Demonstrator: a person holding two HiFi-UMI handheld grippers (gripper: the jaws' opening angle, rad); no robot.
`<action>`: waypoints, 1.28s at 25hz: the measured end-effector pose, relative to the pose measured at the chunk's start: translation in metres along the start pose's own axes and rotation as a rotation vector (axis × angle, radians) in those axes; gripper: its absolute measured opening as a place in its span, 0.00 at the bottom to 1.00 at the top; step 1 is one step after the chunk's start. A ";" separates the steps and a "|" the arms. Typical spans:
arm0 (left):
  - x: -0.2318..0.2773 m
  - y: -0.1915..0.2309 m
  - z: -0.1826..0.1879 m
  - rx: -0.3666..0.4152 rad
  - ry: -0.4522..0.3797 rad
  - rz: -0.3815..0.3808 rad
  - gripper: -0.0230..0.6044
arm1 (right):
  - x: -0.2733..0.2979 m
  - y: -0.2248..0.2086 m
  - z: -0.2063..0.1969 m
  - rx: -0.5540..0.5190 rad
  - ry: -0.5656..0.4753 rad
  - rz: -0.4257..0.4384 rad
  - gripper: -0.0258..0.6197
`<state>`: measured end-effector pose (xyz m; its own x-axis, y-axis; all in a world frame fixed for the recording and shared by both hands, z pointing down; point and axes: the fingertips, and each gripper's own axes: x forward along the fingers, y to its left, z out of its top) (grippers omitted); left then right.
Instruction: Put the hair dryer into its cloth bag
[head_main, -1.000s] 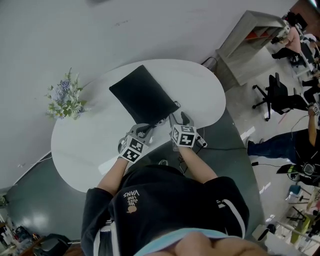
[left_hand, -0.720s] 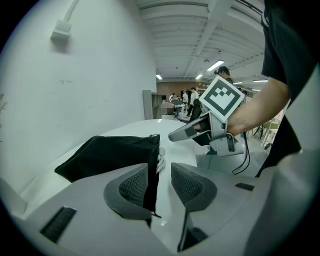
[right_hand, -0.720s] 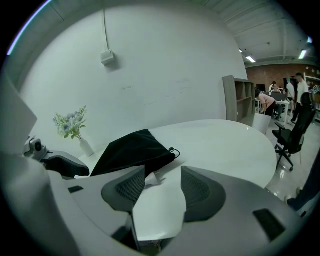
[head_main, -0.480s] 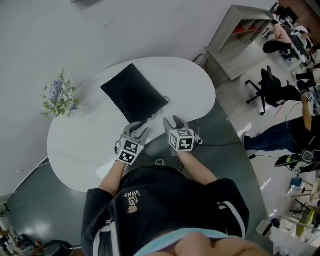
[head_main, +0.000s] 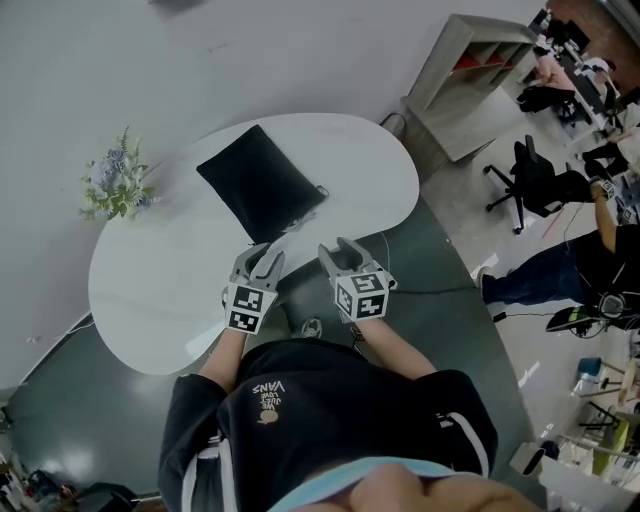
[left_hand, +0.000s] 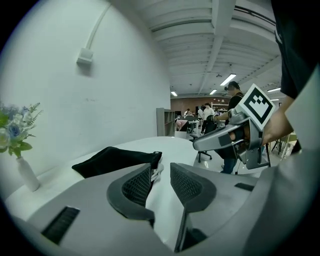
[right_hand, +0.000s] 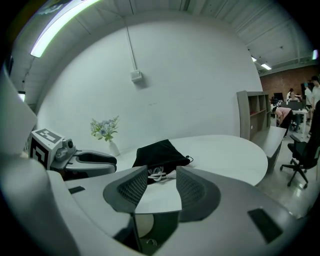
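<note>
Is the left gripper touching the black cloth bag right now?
Apart. The right gripper view shows the left gripper side-on, with a bare strip of table between its open, empty jaws and the cloth bag.

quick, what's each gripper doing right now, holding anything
Left gripper: open, nothing between its jaws.
Right gripper: open, nothing between its jaws.

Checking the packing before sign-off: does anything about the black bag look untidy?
Yes: a white cord bunches out of the cloth bag at its mouth, the near end, and lies loose on the table rather than tucked inside.
</note>
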<state>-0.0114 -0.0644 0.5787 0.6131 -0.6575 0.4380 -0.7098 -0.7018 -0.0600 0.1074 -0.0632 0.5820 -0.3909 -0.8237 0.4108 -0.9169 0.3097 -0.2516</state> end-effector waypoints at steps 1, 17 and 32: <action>-0.004 0.000 0.001 -0.003 -0.008 -0.001 0.25 | -0.004 0.003 0.001 -0.003 -0.008 0.000 0.34; -0.100 0.020 0.005 -0.050 -0.119 -0.044 0.09 | -0.054 0.068 0.002 0.069 -0.073 -0.099 0.13; -0.192 0.049 -0.030 -0.038 -0.155 -0.138 0.07 | -0.078 0.163 -0.027 0.135 -0.116 -0.202 0.12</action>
<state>-0.1742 0.0359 0.5181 0.7495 -0.5919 0.2964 -0.6259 -0.7795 0.0260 -0.0139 0.0645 0.5325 -0.1820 -0.9139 0.3629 -0.9534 0.0737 -0.2925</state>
